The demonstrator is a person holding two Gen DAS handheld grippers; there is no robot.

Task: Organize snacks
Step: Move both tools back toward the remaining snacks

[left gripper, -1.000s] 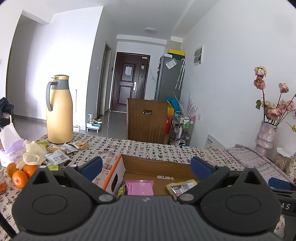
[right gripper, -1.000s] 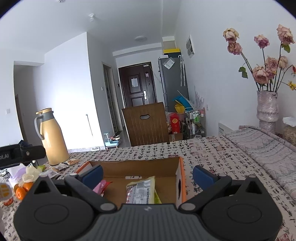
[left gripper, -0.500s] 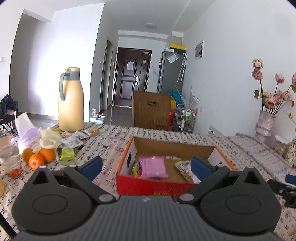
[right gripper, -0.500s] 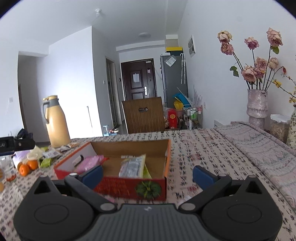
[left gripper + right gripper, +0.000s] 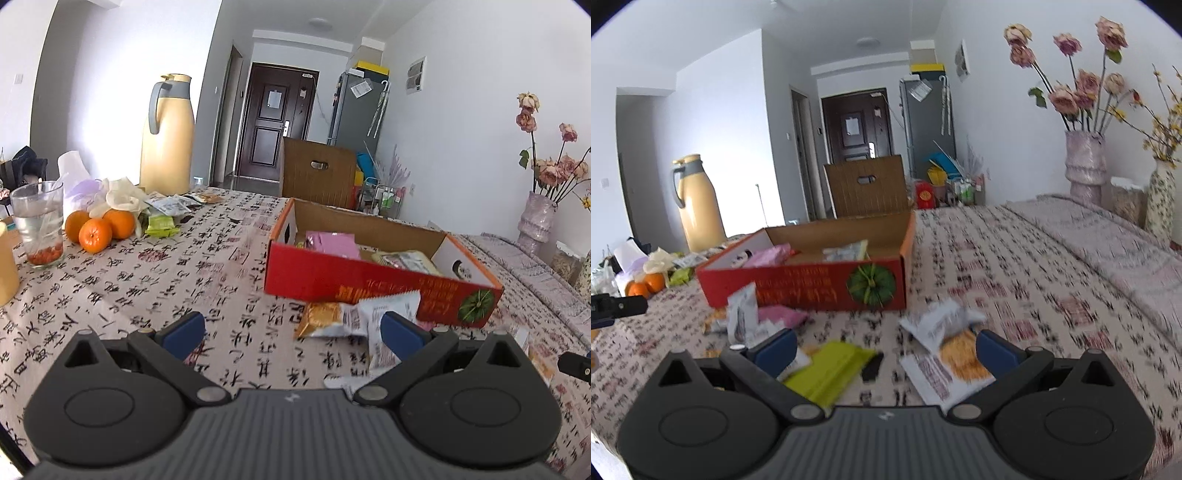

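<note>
Before red box point(image 5: 812, 284), packets point(image 5: 945, 354) (both grippers empty).

Left wrist view sits low over the patterned tablecloth point(image 5: 122, 280), facing the hallway door, the red box point(image 5: 354, 280) near on its right. Right wrist view looks the same way from further right, box point(image 5: 812, 284) ahead-left. Both share the box, the yellow thermos point(image 5: 168, 136) and the oranges point(image 5: 96, 233).
</note>
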